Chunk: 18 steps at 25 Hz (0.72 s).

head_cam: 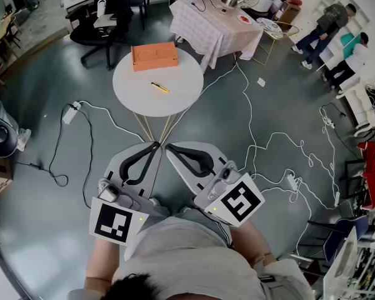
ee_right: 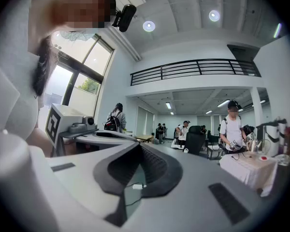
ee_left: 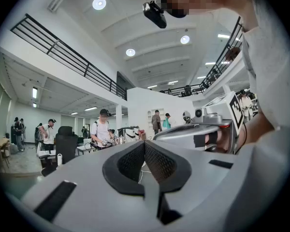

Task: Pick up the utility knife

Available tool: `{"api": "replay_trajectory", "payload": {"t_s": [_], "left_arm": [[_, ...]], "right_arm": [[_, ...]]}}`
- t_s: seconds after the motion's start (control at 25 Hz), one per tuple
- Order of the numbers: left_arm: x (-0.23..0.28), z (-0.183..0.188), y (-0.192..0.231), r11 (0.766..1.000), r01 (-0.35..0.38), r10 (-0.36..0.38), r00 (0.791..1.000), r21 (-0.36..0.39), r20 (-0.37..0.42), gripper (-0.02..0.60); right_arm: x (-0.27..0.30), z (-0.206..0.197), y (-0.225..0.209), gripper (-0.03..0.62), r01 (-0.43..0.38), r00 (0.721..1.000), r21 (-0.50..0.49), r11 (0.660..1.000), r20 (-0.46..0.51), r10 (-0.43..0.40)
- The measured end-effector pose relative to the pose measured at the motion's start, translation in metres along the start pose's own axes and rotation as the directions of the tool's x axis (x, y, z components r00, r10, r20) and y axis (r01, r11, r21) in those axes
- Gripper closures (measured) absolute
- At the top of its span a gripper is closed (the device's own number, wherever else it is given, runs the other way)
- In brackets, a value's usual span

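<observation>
The utility knife (head_cam: pixel 160 87) is a slim yellow bar lying flat on the smooth round white table (head_cam: pixel 137 95), just in front of a blocky orange box (head_cam: pixel 154 55) with two shallow round dents in its top. At this size its blade cannot be made out, and what looks like a dark tip may only be shadow. Thin wooden legs (head_cam: pixel 151 127) splay out below the tabletop. Well apart from the knife and close to the person's body, the left gripper (head_cam: pixel 154 146) and right gripper (head_cam: pixel 169 148) are matte grey shells. Each has black ribbed pads (ee_left: pixel 130 162) curving into a loop, its tips pressed together on nothing. White cables (head_cam: pixel 250 114) trail across the grey floor (head_cam: pixel 50 186). The forearms are cut off at the lower edge
</observation>
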State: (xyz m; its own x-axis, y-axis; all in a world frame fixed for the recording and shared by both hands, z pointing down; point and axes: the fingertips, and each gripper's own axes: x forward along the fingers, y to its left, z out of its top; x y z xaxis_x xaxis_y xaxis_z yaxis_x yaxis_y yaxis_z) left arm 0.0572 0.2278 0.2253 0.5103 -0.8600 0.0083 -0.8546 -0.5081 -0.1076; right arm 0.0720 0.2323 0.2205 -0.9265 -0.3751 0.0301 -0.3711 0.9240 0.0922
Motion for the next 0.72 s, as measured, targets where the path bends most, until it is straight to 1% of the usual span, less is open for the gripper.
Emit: {"api": "replay_trajectory", "payload": {"t_s": [0.16, 0.36, 0.56, 0.72], "left_arm": [[-0.002, -0.002, -0.007, 1.000, 0.003, -0.003, 1.000, 0.007, 0.009, 0.572], [-0.007, -0.002, -0.013, 1.000, 0.003, -0.003, 1.000, 0.010, 0.001, 0.572], [-0.008, -0.003, -0.005, 1.000, 0.000, 0.000, 1.000, 0.004, 0.003, 0.572], [-0.011, -0.007, 0.007, 1.000, -0.001, 0.001, 1.000, -0.010, 0.004, 0.572]], "right_arm": [[-0.006, -0.004, 0.002, 0.586, 0.001, 1.000, 0.002, 1.000, 0.003, -0.001], [-0.011, -0.003, 0.007, 0.586, -0.001, 1.000, 0.002, 1.000, 0.007, 0.001], [-0.003, -0.001, 0.006, 0.586, 0.001, 1.000, 0.000, 1.000, 0.009, -0.001], [0.006, -0.002, 0.007, 0.586, 0.018, 1.000, 0.019, 1.000, 0.020, -0.018]]}}
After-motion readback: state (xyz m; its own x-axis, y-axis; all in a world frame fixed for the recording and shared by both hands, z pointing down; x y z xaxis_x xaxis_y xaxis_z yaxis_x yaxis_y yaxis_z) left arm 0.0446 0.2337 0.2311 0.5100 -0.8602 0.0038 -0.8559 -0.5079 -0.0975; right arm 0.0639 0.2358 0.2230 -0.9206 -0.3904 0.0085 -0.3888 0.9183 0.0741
